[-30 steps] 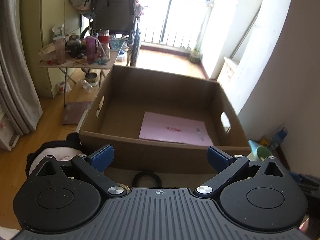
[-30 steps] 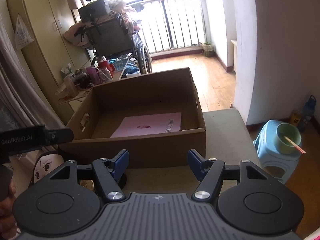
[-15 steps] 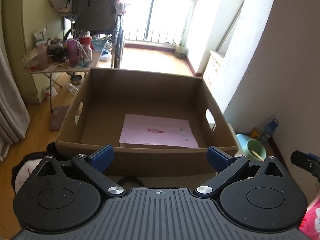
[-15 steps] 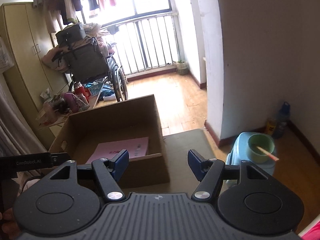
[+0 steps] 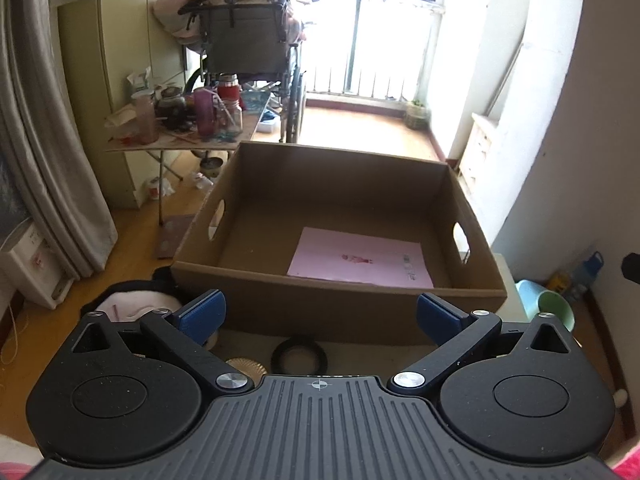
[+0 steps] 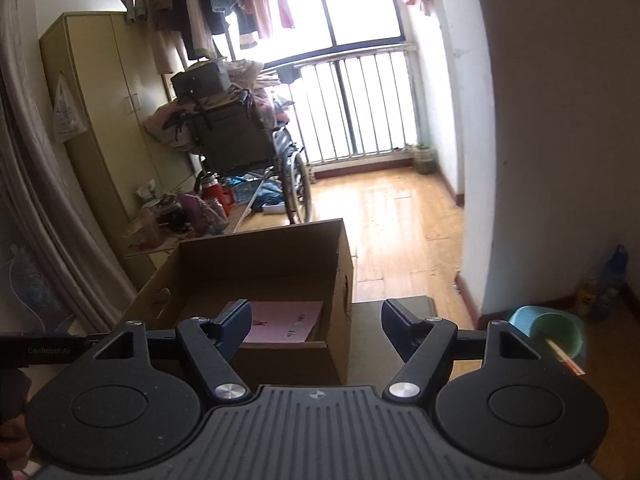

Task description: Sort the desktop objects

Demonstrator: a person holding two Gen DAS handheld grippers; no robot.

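An open cardboard box [image 5: 304, 308] stands on the desk with a pink booklet [image 5: 360, 258] flat on its floor. Just before its near wall lie a black tape roll [image 5: 299, 356] and a gold ridged lid [image 5: 245, 366]. A plush doll [image 5: 136, 304] sits left of the box. My left gripper [image 5: 318, 312] hovers open over the near wall, holding nothing. In the right wrist view the box [image 6: 280, 352] and booklet [image 6: 286, 322] lie below left. My right gripper [image 6: 316, 324] is raised above the box's right corner, its jaws opening with nothing between them.
A cluttered folding table [image 5: 188, 136] and a wheelchair [image 5: 248, 48] stand beyond the box. A blue stool with a green bowl [image 6: 560, 330] is on the floor at the right. White wall [image 6: 560, 160] closes the right side. The grey desk edge [image 6: 400, 304] shows right of the box.
The right gripper rose and swung right, so the box dropped low and left in its view, and its jaws spread wider. The left gripper shifted slightly, showing more of the box floor.
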